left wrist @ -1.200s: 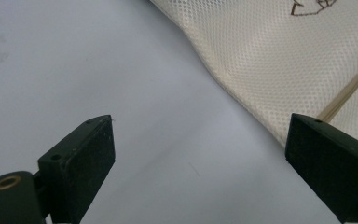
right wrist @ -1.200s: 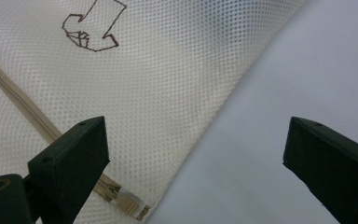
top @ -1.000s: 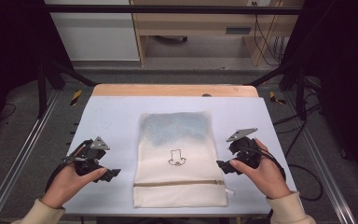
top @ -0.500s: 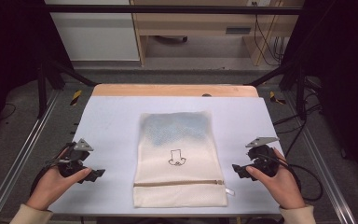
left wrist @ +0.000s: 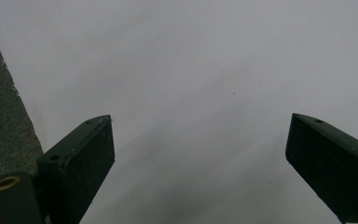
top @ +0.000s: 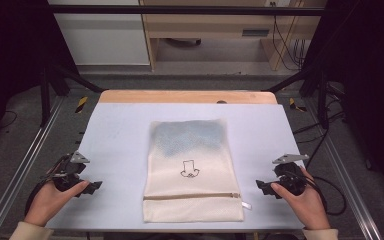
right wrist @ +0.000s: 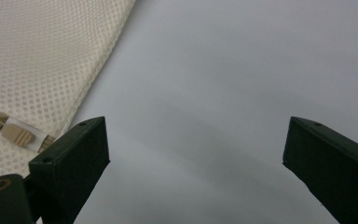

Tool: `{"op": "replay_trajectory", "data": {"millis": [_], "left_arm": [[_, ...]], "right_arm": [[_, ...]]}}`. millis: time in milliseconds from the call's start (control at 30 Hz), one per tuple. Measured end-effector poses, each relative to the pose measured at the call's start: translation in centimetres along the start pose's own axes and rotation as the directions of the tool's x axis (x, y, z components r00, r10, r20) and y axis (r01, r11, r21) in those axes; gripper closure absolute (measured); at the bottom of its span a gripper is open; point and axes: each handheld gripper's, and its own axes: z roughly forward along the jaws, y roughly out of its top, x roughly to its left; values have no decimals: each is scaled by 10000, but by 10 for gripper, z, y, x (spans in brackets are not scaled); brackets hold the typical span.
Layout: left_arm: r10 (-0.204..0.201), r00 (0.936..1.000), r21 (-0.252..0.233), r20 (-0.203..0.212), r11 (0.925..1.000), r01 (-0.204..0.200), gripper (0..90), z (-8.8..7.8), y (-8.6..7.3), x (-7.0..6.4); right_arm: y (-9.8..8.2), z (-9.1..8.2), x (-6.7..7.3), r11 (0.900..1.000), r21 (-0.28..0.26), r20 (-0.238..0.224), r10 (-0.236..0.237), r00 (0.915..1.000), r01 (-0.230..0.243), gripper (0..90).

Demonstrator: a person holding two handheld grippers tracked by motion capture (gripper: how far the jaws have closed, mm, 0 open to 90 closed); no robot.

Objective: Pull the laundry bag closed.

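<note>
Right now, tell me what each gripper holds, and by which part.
Nothing. The left gripper and right gripper are open, apart from the mesh bag.

A cream mesh laundry bag (top: 192, 170) lies flat in the middle of the table, its long side running away from the person and its zipper (top: 192, 196) closed across the near end. A small dark line drawing sits at its centre, and something bluish-grey shows through the mesh in the far half. In the right gripper view its dotted weave and zipper end (right wrist: 21, 135) show at the left.
</note>
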Motion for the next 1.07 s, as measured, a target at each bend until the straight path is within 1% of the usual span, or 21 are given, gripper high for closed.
{"op": "replay_trajectory", "data": {"millis": [100,133,167,233,333,367,467,533,633,667,733,767,800,833,867,900,933,967,1000,1033,1067], "left_arm": [[-162,9998,-122,-68,9998,161,81,2,-5,1],[-219,9997,-144,-126,9997,217,80,4,-7,1],[-219,9997,-124,-114,9997,217,78,5,-8,0],[-233,9997,-178,-63,9996,232,76,7,-11,-2],[-274,9996,-300,-89,9992,271,71,9,-14,-5],[-304,9995,-382,-123,9988,299,70,10,-15,-6],[-516,9986,-814,-110,9954,505,63,11,-18,-6],[-545,9984,-967,-171,9939,526,63,11,-20,-6],[-732,9973,-1239,-89,9897,715,59,13,-23,-7],[-783,9968,-1363,-140,9878,756,59,14,-24,-9],[-726,9971,-1470,-246,9868,683,58,14,-27,-11],[-726,9973,-1640,-121,9840,696,59,13,-30,-11],[-738,9972,-1733,-82,9823,713,60,13,-31,-11],[-754,9971,-1830,-113,9805,721,63,13,-33,-11],[-671,9976,-1866,-152,9804,631,70,13,-35,-12],[-701,9973,-1934,-218,9790,646,76,13,-37,-13],[-604,9979,-1913,-249,9800,545,76,12,-38,-14],[-621,9977,-1986,-262,9785,557,76,12,-39,-15],[-547,9980,-2081,-308,9770,471,76,12,-39,-16],[-500,9984,-2188,-275,9748,428,75,12,-39,-17],[-448,9985,-2213,-312,9745,368,74,12,-39,-18]], "right_arm": [[-6,2,-2,9998,-172,-23,35,10000,-36,73],[-9,2,-3,9992,-411,10,9,10000,-9,73],[-12,3,-5,9982,-579,-52,153,9999,-156,73],[-15,5,-6,9971,-691,-190,321,9993,-333,72],[-21,8,-6,9968,-741,-163,281,9995,-292,71],[-22,8,-6,9970,-705,-188,318,9993,-331,71],[-27,9,-5,9955,-815,-223,472,9986,-489,68],[-30,9,-4,9958,-816,-214,408,9989,-424,75],[-33,9,0,9950,-937,-200,329,9993,-346,73],[-34,9,2,9946,-978,-229,334,9992,-355,70],[-36,9,5,9948,-995,-141,226,9996,-239,67],[-37,9,6,9945,-1007,-149,285,9995,-299,67],[-39,9,8,9941,-1074,-16,173,9998,-174,67],[-40,8,8,9933,-1145,42,159,9999,-153,68],[-41,7,9,9923,-1225,66,191,9998,-182,68],[-42,7,10,9913,-1300,23,228,9997,-223,67],[-43,8,10,9913,-1294,-49,244,9997,-248,67],[-44,9,11,9925,-1206,-59,187,9998,-193,67],[-45,10,11,9938,-1099,-25,175,9998,-177,67],[-45,11,10,9949,-984,-65,233,9997,-238,67],[-46,12,10,9943,-1037,-26,234,9997,-236,71]]}}
